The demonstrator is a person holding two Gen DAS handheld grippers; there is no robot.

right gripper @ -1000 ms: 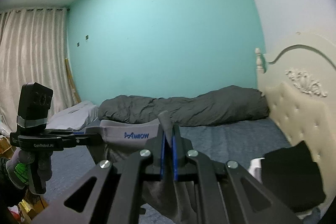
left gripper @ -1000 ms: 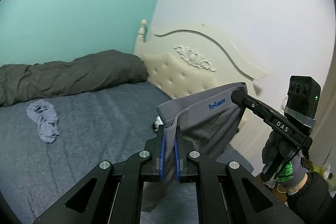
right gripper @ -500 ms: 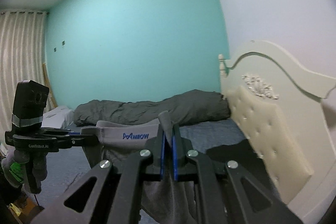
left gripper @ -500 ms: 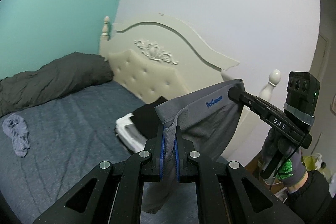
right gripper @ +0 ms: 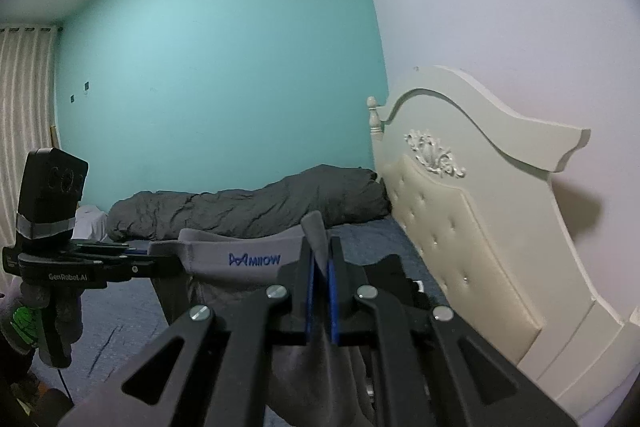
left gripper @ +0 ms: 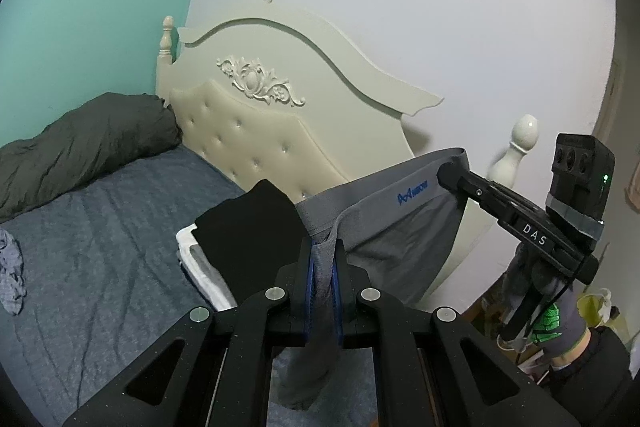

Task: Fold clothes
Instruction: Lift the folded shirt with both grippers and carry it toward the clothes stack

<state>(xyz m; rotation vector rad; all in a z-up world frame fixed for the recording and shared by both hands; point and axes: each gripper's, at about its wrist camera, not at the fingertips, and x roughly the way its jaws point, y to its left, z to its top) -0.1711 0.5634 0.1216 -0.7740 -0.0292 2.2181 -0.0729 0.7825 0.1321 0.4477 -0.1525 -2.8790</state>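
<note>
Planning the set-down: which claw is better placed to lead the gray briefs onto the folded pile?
Probably left: the left claw, shut on the gray briefs, sits beside the folded pile; right claw is farther.

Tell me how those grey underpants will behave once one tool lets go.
The grey underpants look floppy: fabric sags below the taut waistband. Released by the right tool, they would likely swing down from the left tool. Probably very light, since both pinch only the edges.

The white folded stack [left gripper: 192,251] lies mostly hidden under black cloth [left gripper: 248,227].
</note>
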